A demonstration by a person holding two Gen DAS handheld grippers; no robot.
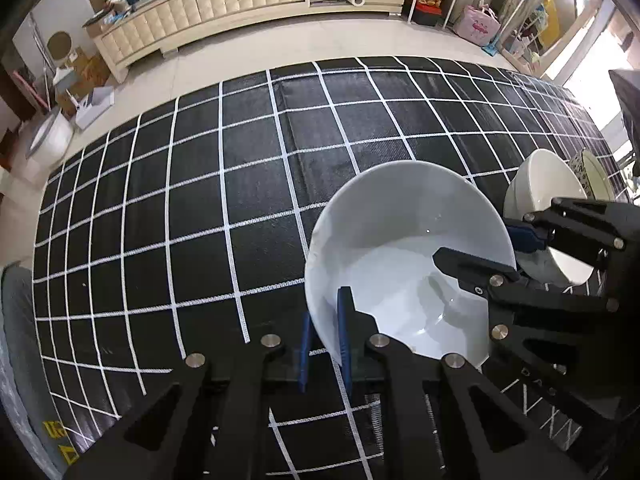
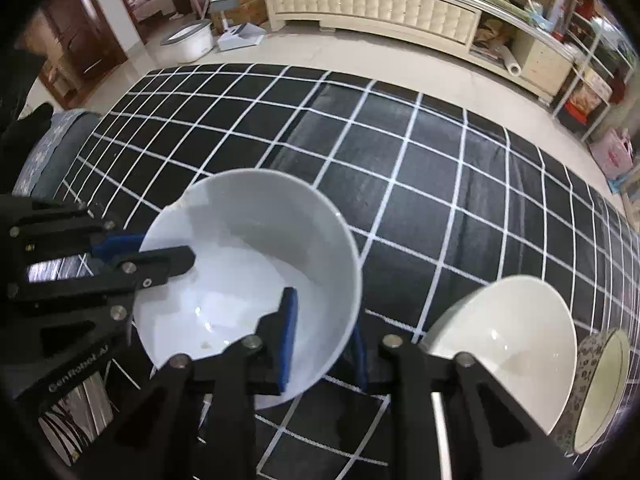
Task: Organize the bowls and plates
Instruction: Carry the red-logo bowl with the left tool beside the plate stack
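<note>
Both the left tool (image 1: 325, 344) and right tool (image 2: 326, 340) pinch the white bowl's (image 2: 248, 256) rim

Bowl (image 2: 248, 280) on the gridded cloth (image 2: 400, 160), second bowl (image 2: 508, 344) right of it, patterned bowl (image 2: 600, 388) farther right.

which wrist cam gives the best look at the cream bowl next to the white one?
Right wrist. The cream bowl shows most of its rim and inside there, beside the patterned bowl, with only its near edge behind a finger. In the left wrist view the right gripper covers much of the same bowl.
</note>
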